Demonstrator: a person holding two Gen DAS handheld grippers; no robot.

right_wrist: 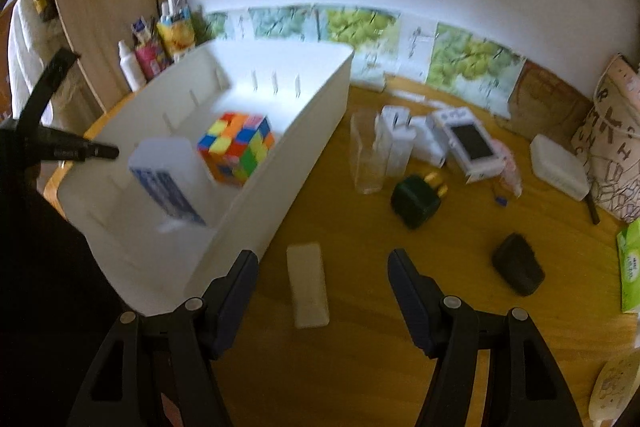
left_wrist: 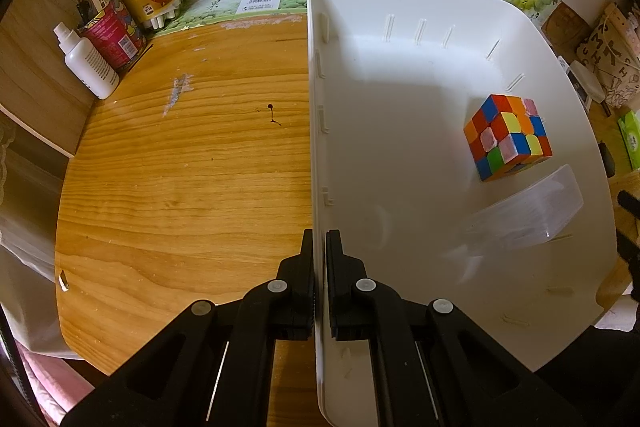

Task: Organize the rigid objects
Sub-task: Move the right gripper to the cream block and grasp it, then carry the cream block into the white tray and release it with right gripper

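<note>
While the left gripper [left_wrist: 320, 247] has its fingers closed flat on the near wall of the big white plastic bin [left_wrist: 400, 75], the right gripper [right_wrist: 322, 267] stands about half open with nothing between its fingers. It points down at the wooden bench [right_wrist: 360, 227], and the small white rectangular block [right_wrist: 307, 285] lies just ahead of the gap, flat on the wood and just beside the outer wall of the bin.

I judge this block is the next thing to pick. It looks stiff and light, with smooth faces that can slip, so the fingers should close across its narrow width near the middle and not on its ends. It lies a little oblique to the fingers, so a small turn of the wrist may be needed.

Inside the bin there are already a multicoloured puzzle cube [left_wrist: 508, 137] and a clear flat plastic case [left_wrist: 528, 215], close together near the right wall. The cube is rigid but its layers can turn; the case looks thin and may crack under hard pressure.

Farther on the bench wait a dark green plug adapter [right_wrist: 416, 201], a black rounded pouch-like object [right_wrist: 518, 269], a clear plastic cup [right_wrist: 368, 159], some white boxes [right_wrist: 400, 143] and a white lidded case [right_wrist: 560, 167], all well apart from the bin. The cup seems the most fragile.
</note>
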